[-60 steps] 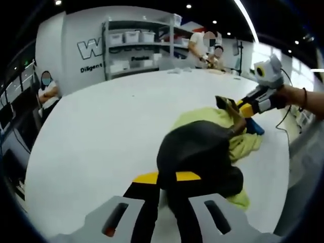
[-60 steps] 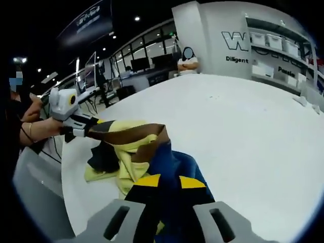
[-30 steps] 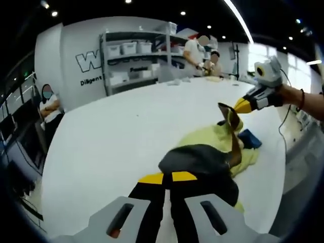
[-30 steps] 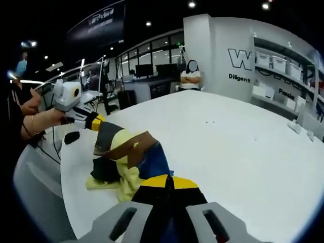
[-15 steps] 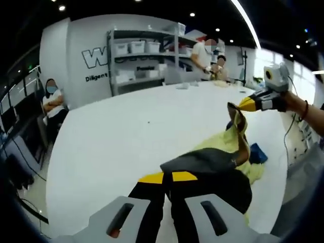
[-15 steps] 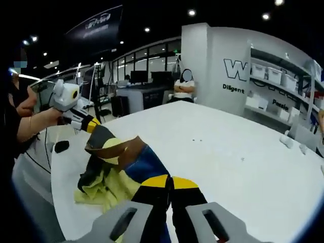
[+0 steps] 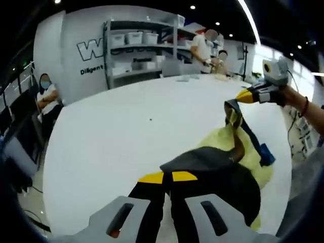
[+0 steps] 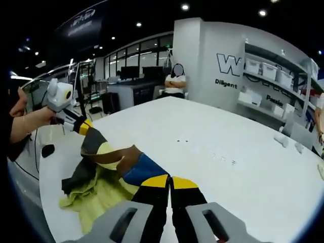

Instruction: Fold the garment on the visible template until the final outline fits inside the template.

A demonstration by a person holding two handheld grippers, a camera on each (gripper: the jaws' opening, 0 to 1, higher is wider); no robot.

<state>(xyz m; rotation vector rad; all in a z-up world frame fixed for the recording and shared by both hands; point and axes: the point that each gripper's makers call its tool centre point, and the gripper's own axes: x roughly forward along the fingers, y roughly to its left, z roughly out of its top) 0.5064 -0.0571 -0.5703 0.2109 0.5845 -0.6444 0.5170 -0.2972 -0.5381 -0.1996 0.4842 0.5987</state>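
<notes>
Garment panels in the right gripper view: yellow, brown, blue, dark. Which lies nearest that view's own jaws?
The blue panel, directly touching the right gripper's yellow-tipped jaws.

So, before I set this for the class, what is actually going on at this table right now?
A person holds a hand-held gripper in each hand, and both are clamped on one yellow, dark grey, brown and blue cloth garment. The left hand-held gripper grips a dark grey part, the right hand-held gripper a blue one. The garment hangs bunched between them above the white round table. It is not folded flat yet.

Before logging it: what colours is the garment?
Yellow-green with black, brown and blue panels on the garment, best in the right gripper view.
</notes>
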